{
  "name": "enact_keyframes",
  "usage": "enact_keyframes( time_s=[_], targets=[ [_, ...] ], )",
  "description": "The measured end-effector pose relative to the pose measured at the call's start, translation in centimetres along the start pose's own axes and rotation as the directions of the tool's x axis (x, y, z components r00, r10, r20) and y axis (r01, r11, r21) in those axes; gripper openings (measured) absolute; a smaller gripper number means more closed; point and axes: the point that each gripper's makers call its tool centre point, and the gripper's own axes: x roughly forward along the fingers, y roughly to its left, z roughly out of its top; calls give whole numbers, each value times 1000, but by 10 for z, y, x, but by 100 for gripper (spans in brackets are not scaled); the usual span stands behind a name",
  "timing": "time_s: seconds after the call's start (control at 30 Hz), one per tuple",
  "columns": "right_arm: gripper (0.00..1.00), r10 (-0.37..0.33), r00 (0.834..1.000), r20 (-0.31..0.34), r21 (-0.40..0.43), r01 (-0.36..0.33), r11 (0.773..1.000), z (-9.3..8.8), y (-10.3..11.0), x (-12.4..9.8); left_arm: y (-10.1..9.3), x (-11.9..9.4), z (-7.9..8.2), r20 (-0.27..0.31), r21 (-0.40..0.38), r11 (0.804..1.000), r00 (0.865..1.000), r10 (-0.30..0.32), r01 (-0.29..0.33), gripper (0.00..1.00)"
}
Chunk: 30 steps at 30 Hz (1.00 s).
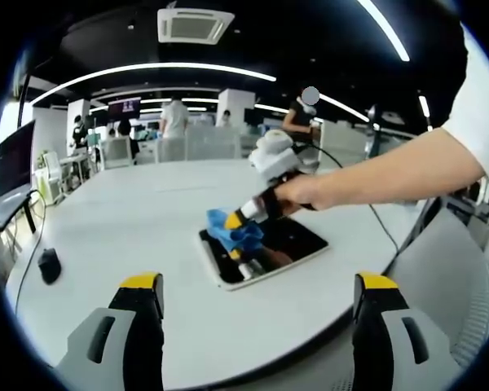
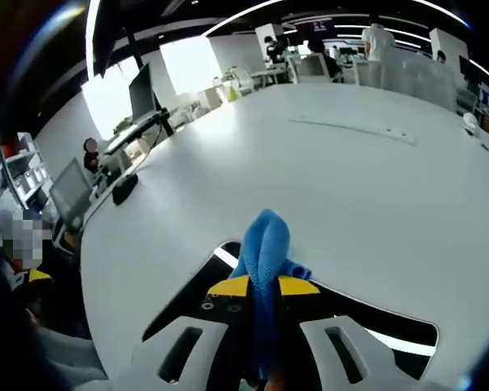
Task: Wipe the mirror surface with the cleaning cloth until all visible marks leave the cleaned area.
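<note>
A: What is the right tool [image 2: 261,287] doing?

B: Its yellow-tipped jaws are pinched tight on the cloth [image 2: 265,244], a soft blue rag bunched into a thick fold that sticks up past the tips. In the left gripper view the same right tool [image 1: 238,236] comes in from the right, held in a person's hand [image 1: 297,194], and presses the crumpled cloth [image 1: 232,230] down onto the mirror [image 1: 289,244].

A: Where does the mirror lie?

B: Flat on the surface [image 1: 130,220], a big smooth white table with a rounded edge. The mirror is a rectangle with rounded corners and a pale rim; its glass reads dark and glossy. The cloth sits on the end of it farther from the person's arm. In the right gripper view the mirror [image 2: 395,330] spreads out dark under the jaws, with a bright strip of light along its edge.

A: And the left tool [image 1: 258,297]?

B: Its jaws stand wide apart, grey with yellow tips, holding nothing, hovering at the near edge of the surface and well apart from the mirror.

A: Anything else on the surface?

B: A small black rounded mouse [image 1: 49,265] near the left edge, cord trailing off.
</note>
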Motion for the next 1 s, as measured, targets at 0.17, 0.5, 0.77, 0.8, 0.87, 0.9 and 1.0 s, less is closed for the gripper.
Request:
enact_keyframes(
  time_s=[0.17,0.5,0.77,0.8,0.87,0.9,1.0],
  targets=[
    [6,12,1000,-3,-3,-13,1000,1,8,3,0,0,0,-1,1,1000,1000,-1,1,97],
    [6,32,999,-4,-1,-32,999,4,18,9,0,0,0,-2,-3,1000,1000,1,-1,98],
    [6,50,999,-2,10,-50,999,6,24,14,0,0,-1,-5,-6,1000,1000,-3,3,97],
    [6,52,999,-1,8,-52,999,5,27,14,0,0,-1,-5,-6,1000,1000,-3,3,97],
    [6,56,998,-2,6,-56,998,6,29,15,0,0,-1,-5,-6,1000,1000,-2,2,97],
    [6,59,998,-3,6,-59,998,6,30,16,0,0,-1,-3,-6,1000,1000,0,0,97],
    [6,63,998,-4,4,-63,998,6,33,16,0,0,-1,-4,-6,1000,1000,0,0,97]
  ],
)
